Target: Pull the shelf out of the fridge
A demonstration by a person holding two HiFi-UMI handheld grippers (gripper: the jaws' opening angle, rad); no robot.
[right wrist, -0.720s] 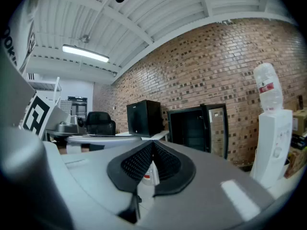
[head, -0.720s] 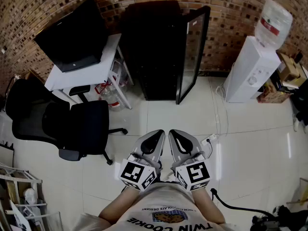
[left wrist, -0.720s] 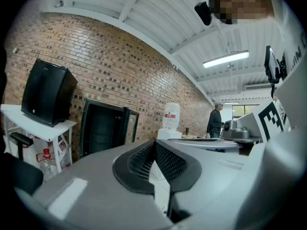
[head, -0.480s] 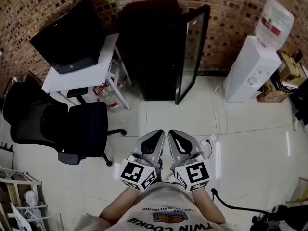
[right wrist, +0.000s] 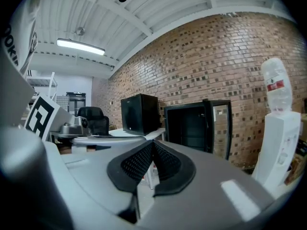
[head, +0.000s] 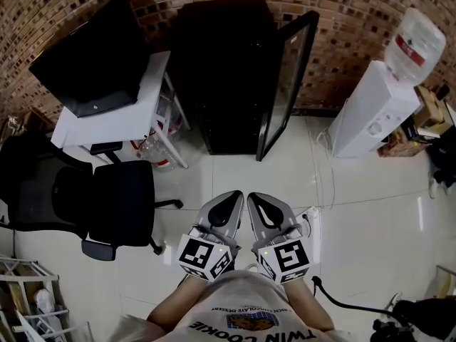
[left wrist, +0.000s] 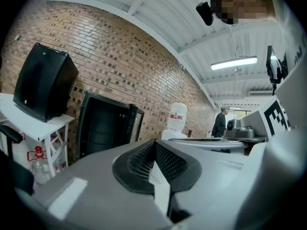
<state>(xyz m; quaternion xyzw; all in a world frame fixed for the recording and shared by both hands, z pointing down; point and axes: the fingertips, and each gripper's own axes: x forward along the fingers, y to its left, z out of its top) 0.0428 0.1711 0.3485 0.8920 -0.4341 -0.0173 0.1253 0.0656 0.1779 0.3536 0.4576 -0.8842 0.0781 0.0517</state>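
1. Nearest, at the bottom of the head view: a white printed shirt [head: 242, 320] and two forearms, holding both tools low and side by side in front of the body.
2. Left gripper [head: 231, 200] [left wrist: 154, 143]: jaws pressed fully together, ribbed black pads meeting, nothing caught between them.
3. Right gripper [head: 256, 199] [right wrist: 152, 146]: closed the same way, pad against pad, holding nothing; just beside the left one, both tips pointing toward the fridge.
4. Below and ahead of the tips: pale tiled floor [head: 235, 169], with a white plug block [head: 311, 206] and its cable just to the right of the right gripper.
5. Off to the left: a black office chair [head: 117, 201], and behind it a white table [head: 114, 120] carrying a large black box [head: 89, 55]; clear bottles [head: 153, 148] tucked under the table.
6. Straight ahead, well apart from both grippers: the black fridge [head: 228, 70] [left wrist: 103, 128] [right wrist: 187, 123], backed against the brick wall [head: 342, 6], its glass door [head: 285, 84] swung open on the right side.
7. Shelf: inside that dark interior, too dim to pick out in any view; untouched, with neither gripper near it.
8. To the right of the fridge: a white water dispenser [head: 370, 109] [right wrist: 280, 147] with an upturned bottle on top.
9. Farthest off, in the left gripper view only: a person [left wrist: 219, 123] standing deep in the room.
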